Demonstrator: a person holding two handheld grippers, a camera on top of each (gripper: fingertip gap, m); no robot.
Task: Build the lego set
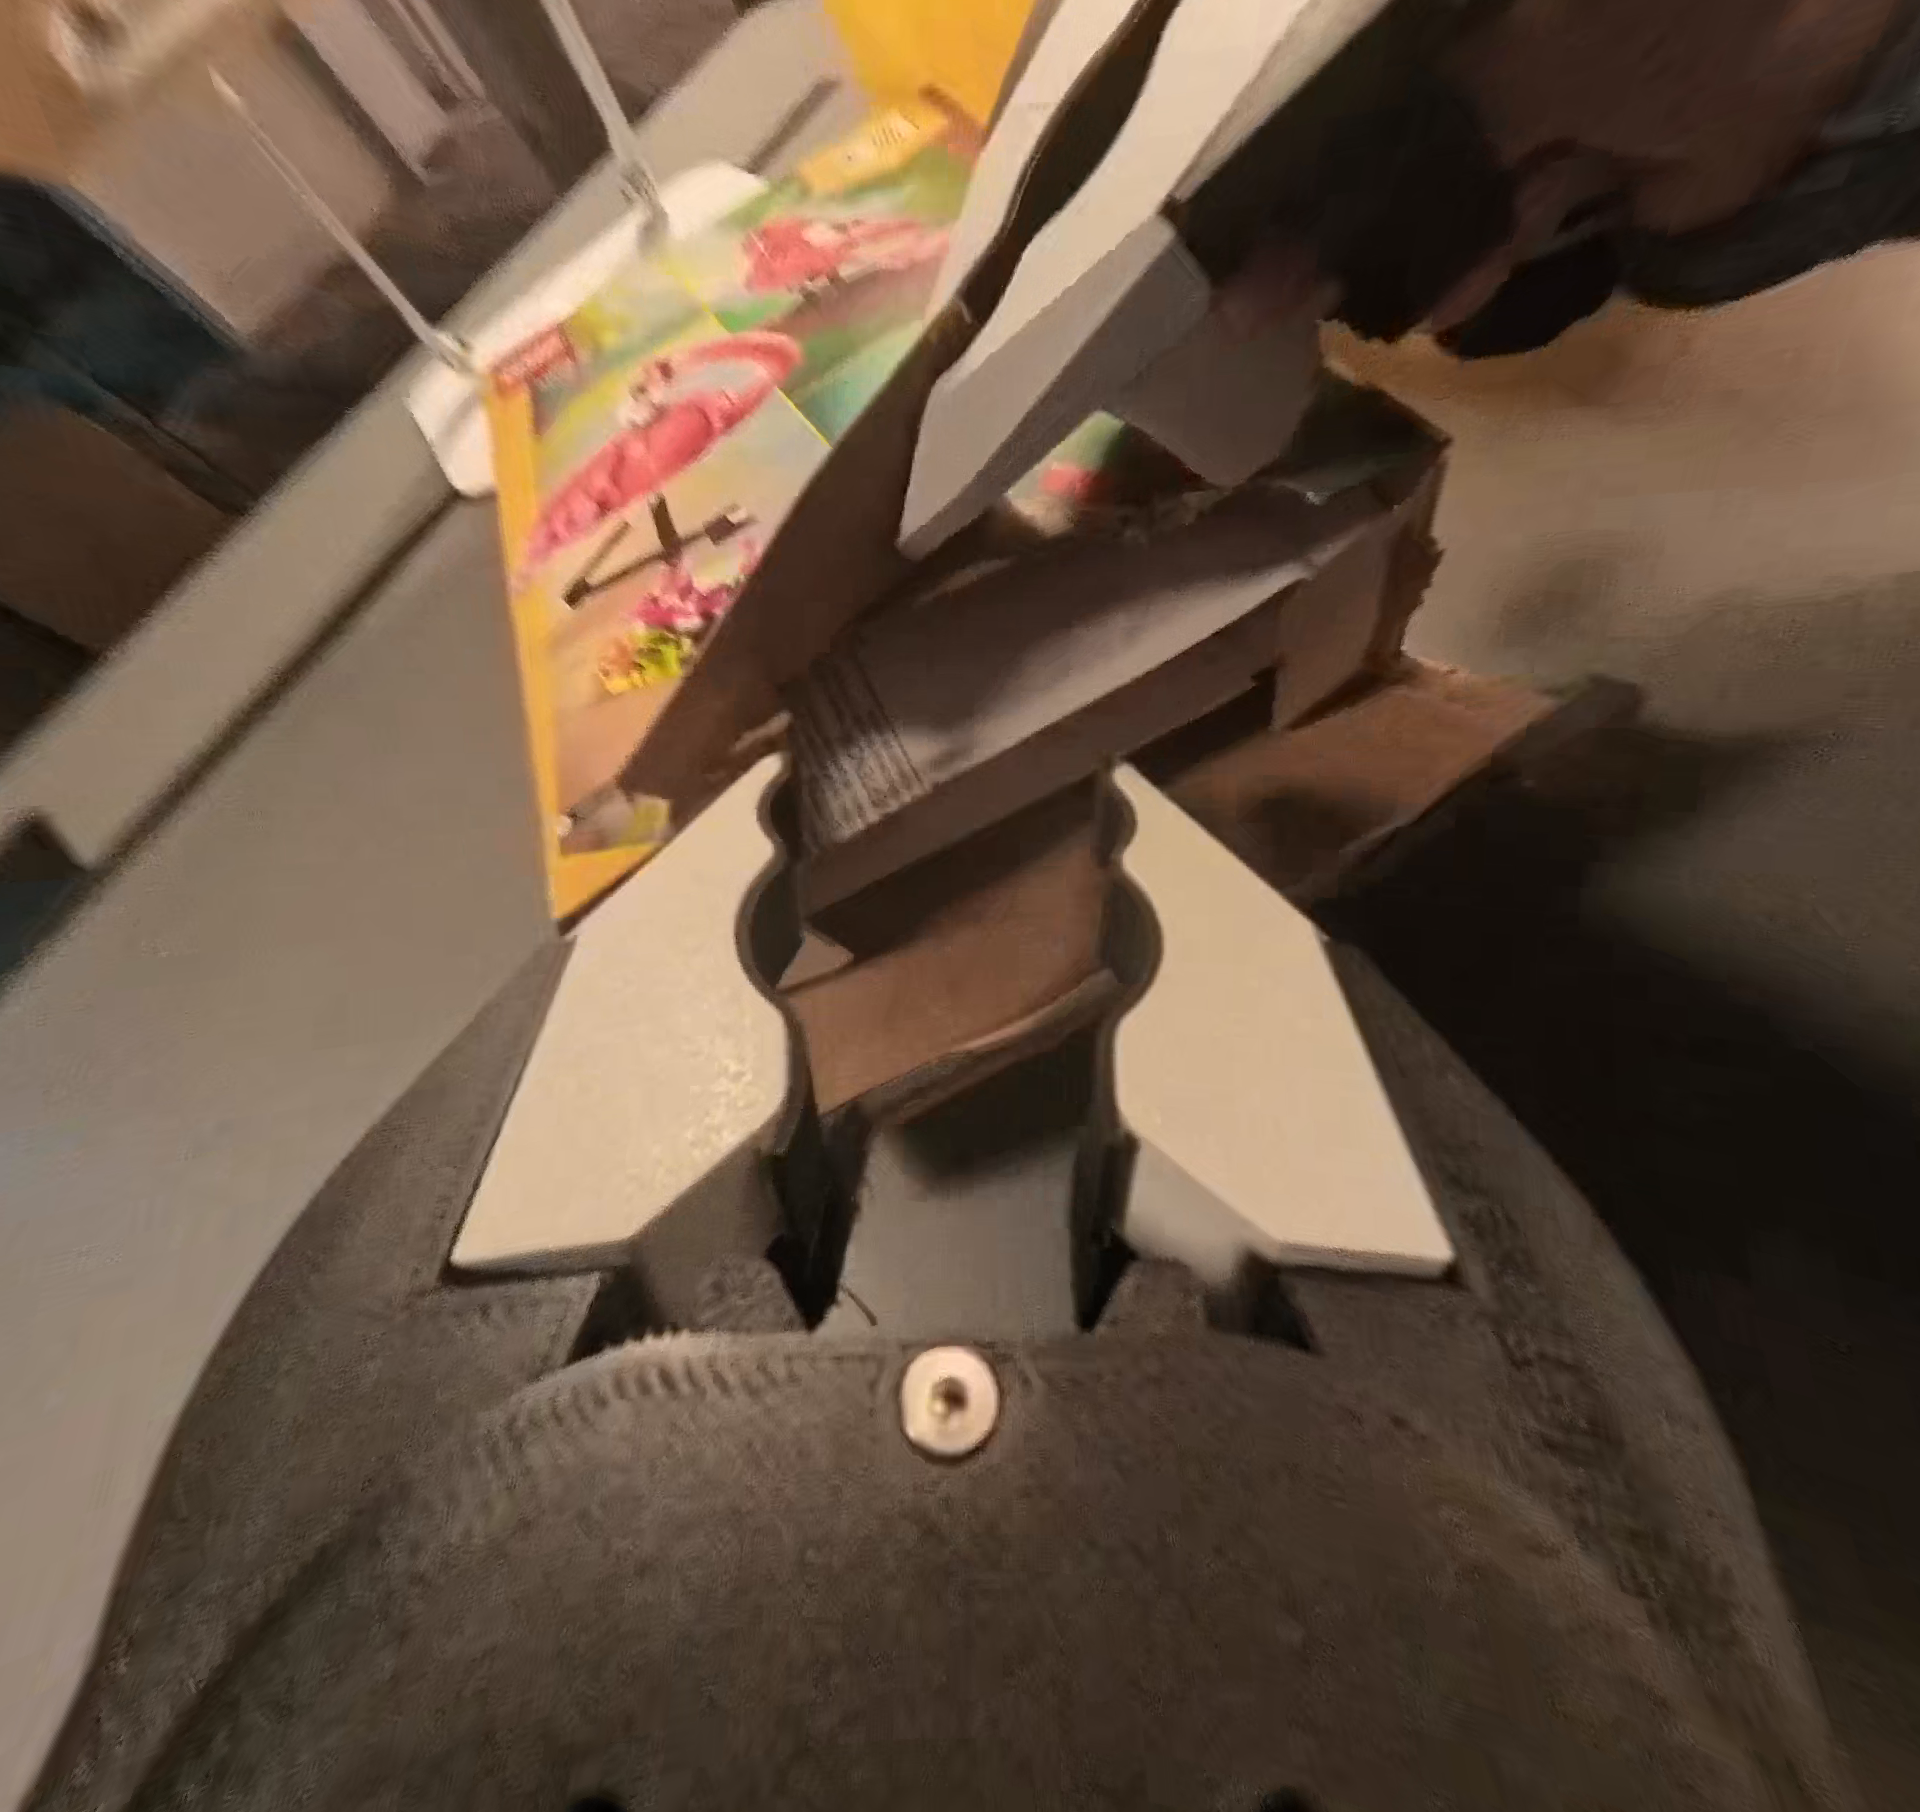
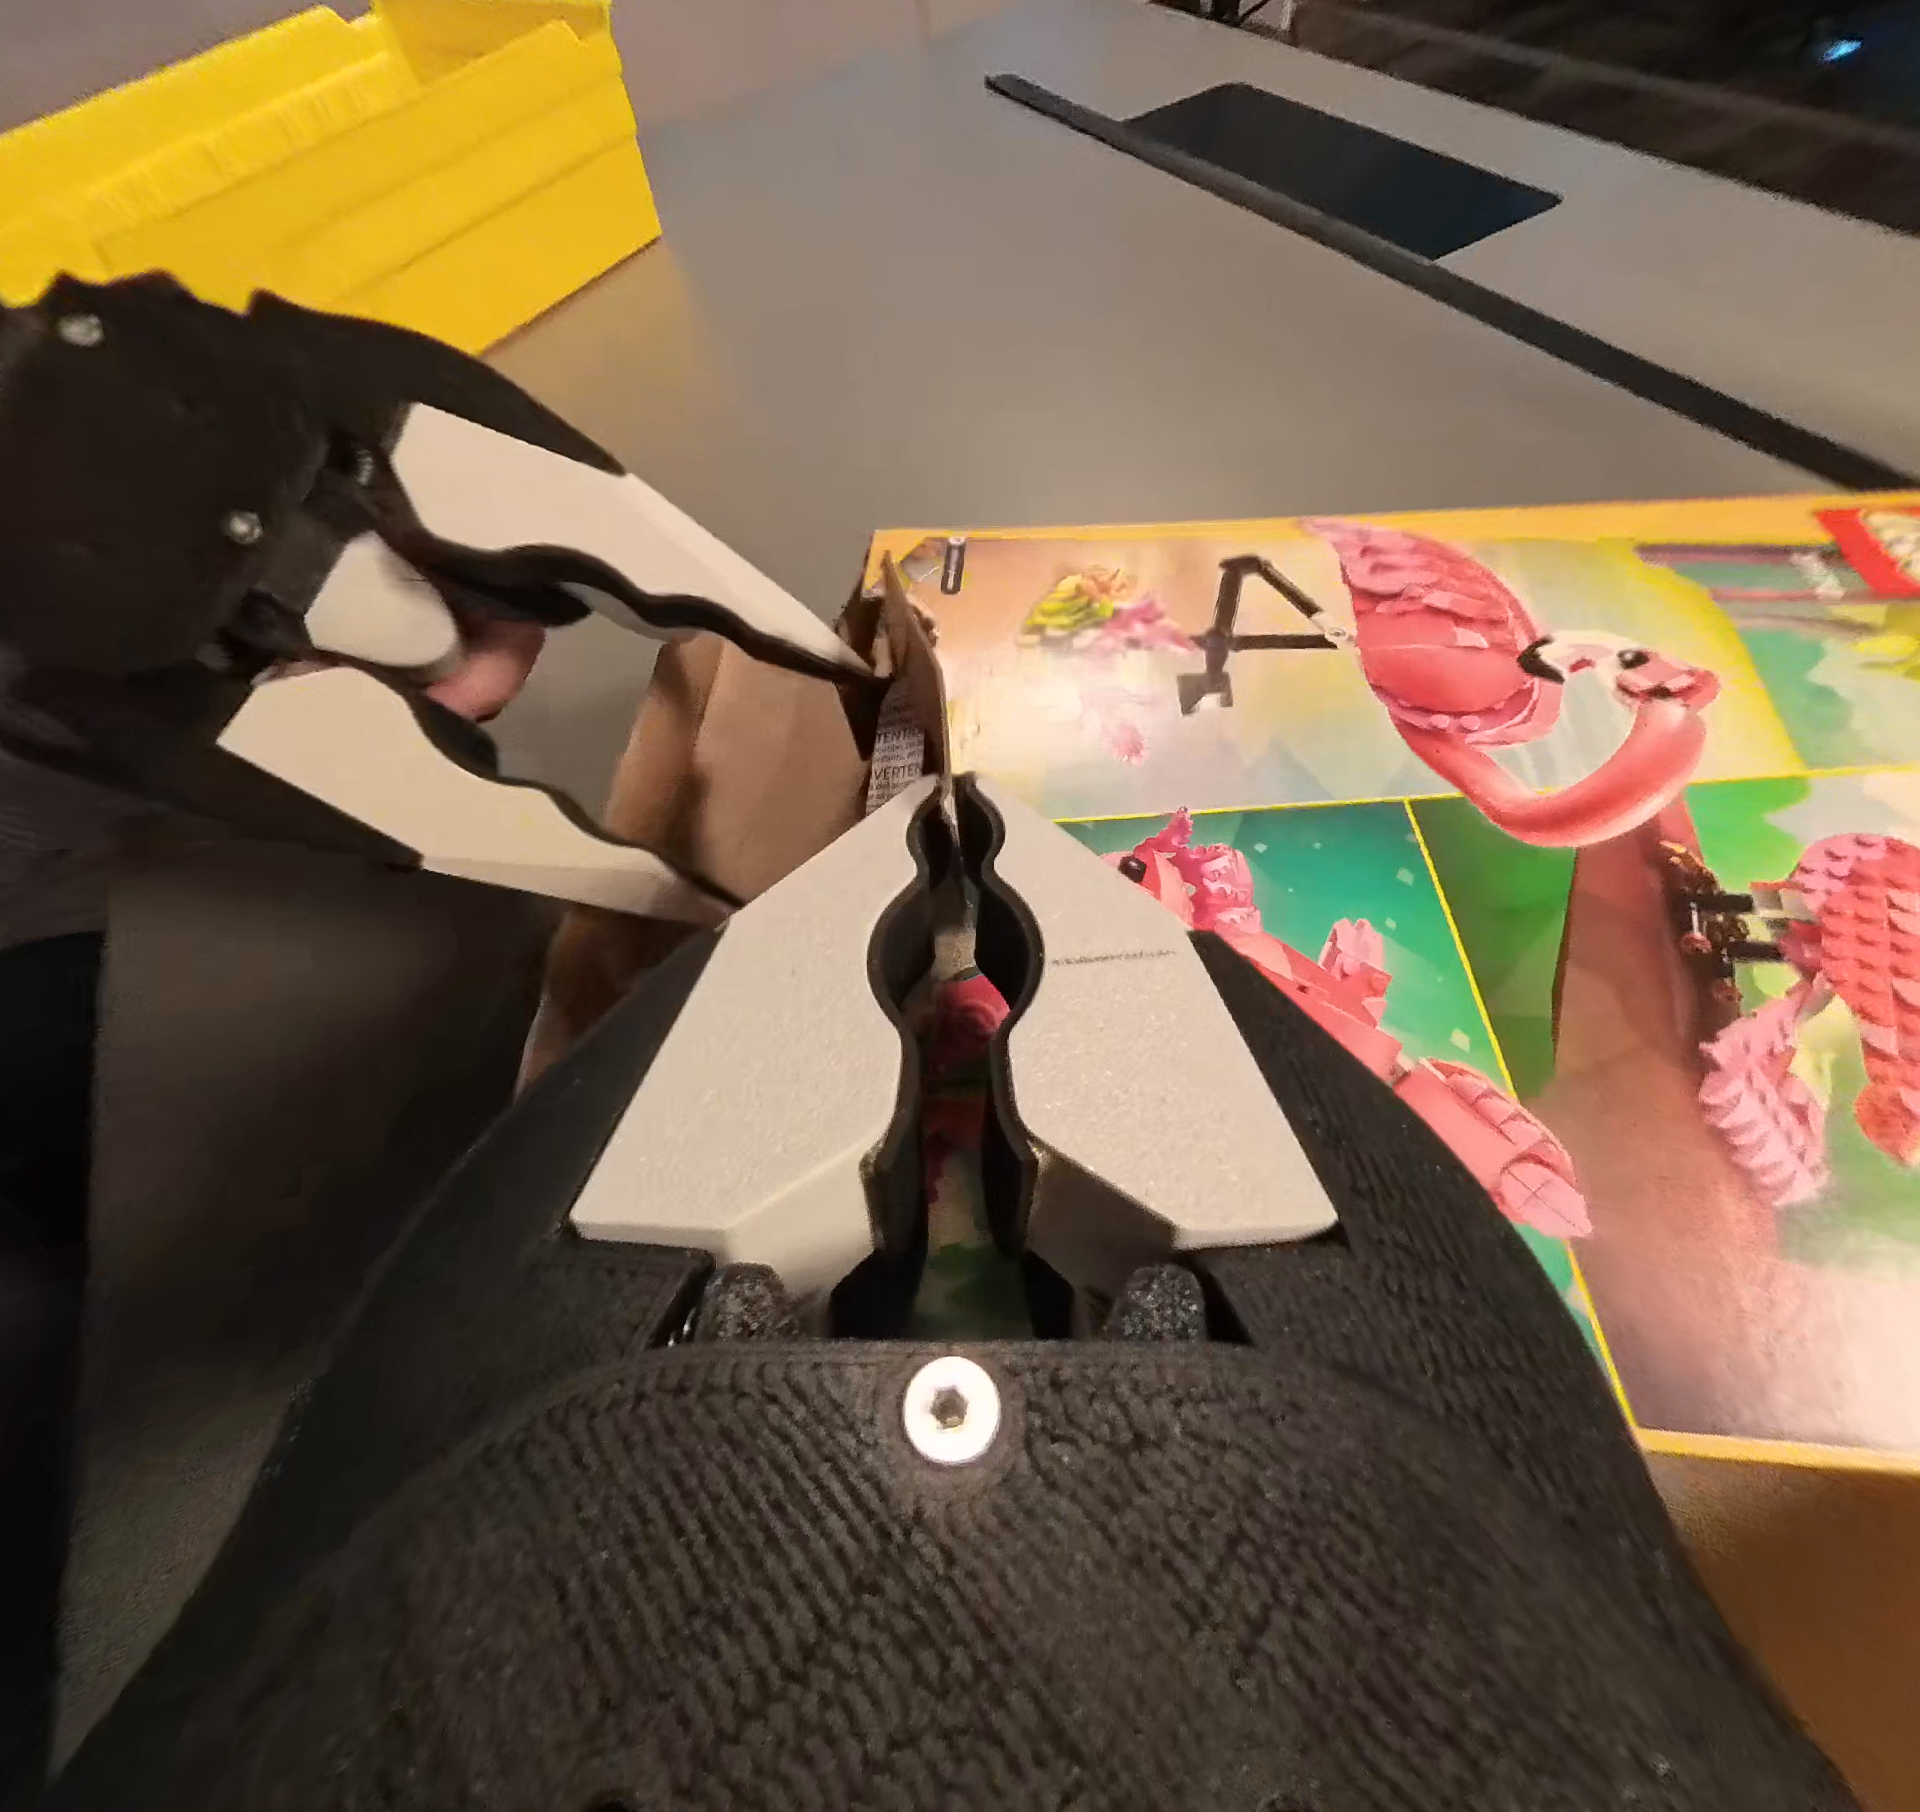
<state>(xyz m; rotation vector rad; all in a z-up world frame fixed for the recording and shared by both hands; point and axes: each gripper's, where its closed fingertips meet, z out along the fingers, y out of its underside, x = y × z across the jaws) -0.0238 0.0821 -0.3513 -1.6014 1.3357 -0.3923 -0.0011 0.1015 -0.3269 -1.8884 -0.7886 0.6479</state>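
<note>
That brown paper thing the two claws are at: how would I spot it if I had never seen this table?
Start at the big yellow-bordered flamingo box lying flat on the grey table. At the box's open end a plain brown paper bag sticks out. It is the only dull brown, creased thing there, unlike the bright box and the yellow bin behind.

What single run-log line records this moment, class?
left gripper: open around brown end flaps | right gripper: shut on upright flap | toy box: flat on grey table | yellow tray: behind
</note>
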